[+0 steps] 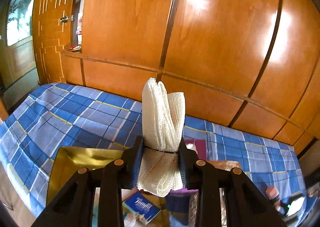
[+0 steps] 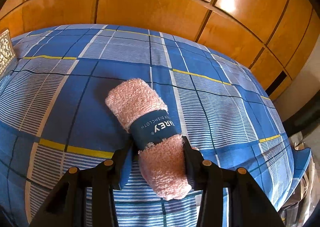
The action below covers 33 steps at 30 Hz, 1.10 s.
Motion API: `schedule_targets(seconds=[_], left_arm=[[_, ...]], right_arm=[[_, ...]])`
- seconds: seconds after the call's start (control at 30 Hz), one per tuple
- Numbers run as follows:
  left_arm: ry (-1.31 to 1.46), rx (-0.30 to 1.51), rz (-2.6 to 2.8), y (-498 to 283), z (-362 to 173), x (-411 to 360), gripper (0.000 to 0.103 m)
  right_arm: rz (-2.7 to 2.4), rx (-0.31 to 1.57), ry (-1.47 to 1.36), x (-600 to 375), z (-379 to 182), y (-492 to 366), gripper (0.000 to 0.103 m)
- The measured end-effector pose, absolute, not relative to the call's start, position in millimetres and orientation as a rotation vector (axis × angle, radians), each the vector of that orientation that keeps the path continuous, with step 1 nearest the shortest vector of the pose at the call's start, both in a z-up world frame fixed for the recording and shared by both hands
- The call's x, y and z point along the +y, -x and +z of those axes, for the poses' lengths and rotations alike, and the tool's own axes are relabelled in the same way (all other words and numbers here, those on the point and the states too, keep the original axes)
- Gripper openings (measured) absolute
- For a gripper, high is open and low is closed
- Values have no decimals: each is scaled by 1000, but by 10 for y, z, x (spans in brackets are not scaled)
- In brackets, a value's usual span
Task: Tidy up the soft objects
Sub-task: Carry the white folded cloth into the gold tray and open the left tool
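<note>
A rolled white mesh cloth (image 1: 163,115), tied with a thin dark band, stands upright between the fingers of my left gripper (image 1: 161,144). That gripper is shut on its lower half and holds it in the air above the bed. A rolled pink dishcloth (image 2: 140,103) with a dark blue paper band lies slanted on the blue plaid bedsheet (image 2: 210,103). My right gripper (image 2: 158,144) is closed around its near half, both pads against the roll. The left wrist view shows that pink roll (image 1: 272,192) small at the lower right.
An orange wooden wardrobe (image 1: 210,27) runs along the far side of the bed. Below my left gripper are a gold box (image 1: 80,159), a blue booklet (image 1: 142,206) and a maroon item (image 1: 200,145). A patterned box (image 2: 5,49) sits at the bed's left edge; crumpled wrapping (image 2: 306,167) lies off its right edge.
</note>
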State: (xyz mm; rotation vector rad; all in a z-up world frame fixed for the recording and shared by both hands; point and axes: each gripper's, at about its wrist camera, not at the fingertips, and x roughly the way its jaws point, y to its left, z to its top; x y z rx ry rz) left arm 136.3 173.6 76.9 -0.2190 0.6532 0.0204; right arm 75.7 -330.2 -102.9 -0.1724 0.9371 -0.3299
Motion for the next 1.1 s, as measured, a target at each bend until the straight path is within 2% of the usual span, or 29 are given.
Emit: schedule_targets(seconds=[0.33,0.67,0.9,1.1], left_arm=[[205,634,26,-852,533,1850,33],[241,685,30,-660,225,2004,33],[281,785,69,-509,-227,2182,33],[379,845,180,-316,-575,2628,33]], right_arm=[[-366,903,171,-3258,-1051,-720,44],[-396,898,196,-3215,-1063,-730,44],[-411,888,222,-3193,-1074,-722,44],[-411,882,220,-3194,-1076,-720,44]])
